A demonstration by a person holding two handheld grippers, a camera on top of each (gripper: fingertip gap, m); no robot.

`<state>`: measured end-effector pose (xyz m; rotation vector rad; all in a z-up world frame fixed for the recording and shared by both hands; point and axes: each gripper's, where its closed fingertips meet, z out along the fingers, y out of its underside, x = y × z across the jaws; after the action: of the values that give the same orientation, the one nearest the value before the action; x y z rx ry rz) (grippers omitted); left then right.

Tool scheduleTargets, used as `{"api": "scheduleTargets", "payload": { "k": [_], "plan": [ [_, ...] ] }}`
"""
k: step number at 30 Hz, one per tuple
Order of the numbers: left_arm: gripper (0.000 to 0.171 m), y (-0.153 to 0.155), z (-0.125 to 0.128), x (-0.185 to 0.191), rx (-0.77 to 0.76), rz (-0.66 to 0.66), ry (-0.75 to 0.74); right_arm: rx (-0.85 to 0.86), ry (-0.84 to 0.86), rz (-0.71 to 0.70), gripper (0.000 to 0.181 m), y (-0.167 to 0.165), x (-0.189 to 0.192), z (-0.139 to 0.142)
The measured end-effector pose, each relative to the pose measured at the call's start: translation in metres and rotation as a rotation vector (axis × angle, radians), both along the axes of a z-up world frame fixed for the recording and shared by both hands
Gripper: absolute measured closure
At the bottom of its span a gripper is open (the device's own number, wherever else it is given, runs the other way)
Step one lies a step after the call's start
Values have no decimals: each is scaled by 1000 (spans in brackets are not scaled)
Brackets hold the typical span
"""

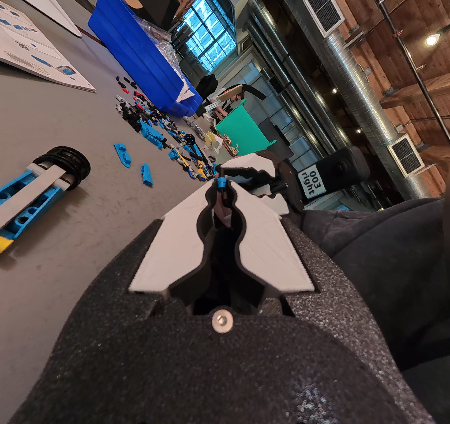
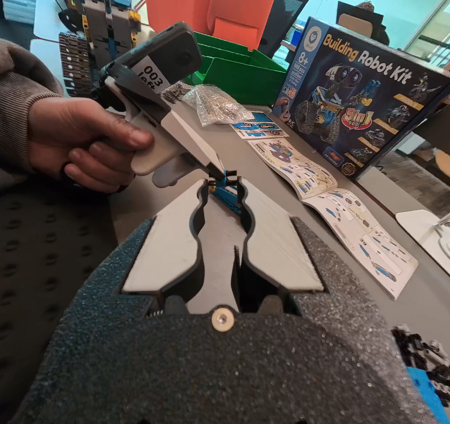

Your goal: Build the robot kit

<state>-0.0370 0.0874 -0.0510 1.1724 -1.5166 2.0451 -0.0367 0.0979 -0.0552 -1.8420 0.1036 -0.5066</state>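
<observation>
In the left wrist view my left gripper (image 1: 221, 185) is shut on a small blue bush on a black pin (image 1: 221, 183), held above the grey table (image 1: 102, 193). My right gripper (image 1: 227, 172) meets it tip to tip from beyond. In the right wrist view my right gripper (image 2: 222, 183) is shut on a small blue part with black pins (image 2: 225, 188). My left gripper (image 2: 216, 172), held in a person's hand (image 2: 80, 144), comes in from the left, and its tips touch that same part from above.
A blue bin (image 1: 136, 47), a pile of loose small parts (image 1: 155, 125), a blue and grey assembly with a black wheel (image 1: 36, 188) and two loose blue pieces (image 1: 123, 154) lie on the table. The kit box (image 2: 360, 110), open booklet (image 2: 328, 205), green bin (image 2: 233, 71) and plastic bag (image 2: 214, 103) stand beyond. Less than 4 cm separates the two grippers' tips.
</observation>
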Motion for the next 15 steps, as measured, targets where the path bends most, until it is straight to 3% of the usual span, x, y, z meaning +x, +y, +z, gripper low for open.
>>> {"api": "scheduleTargets", "payload": {
  "k": [15],
  "plan": [
    [167, 1, 1, -1, -72, -31, 43, -18, 0, 1, 167, 2, 0, 2]
  ]
}}
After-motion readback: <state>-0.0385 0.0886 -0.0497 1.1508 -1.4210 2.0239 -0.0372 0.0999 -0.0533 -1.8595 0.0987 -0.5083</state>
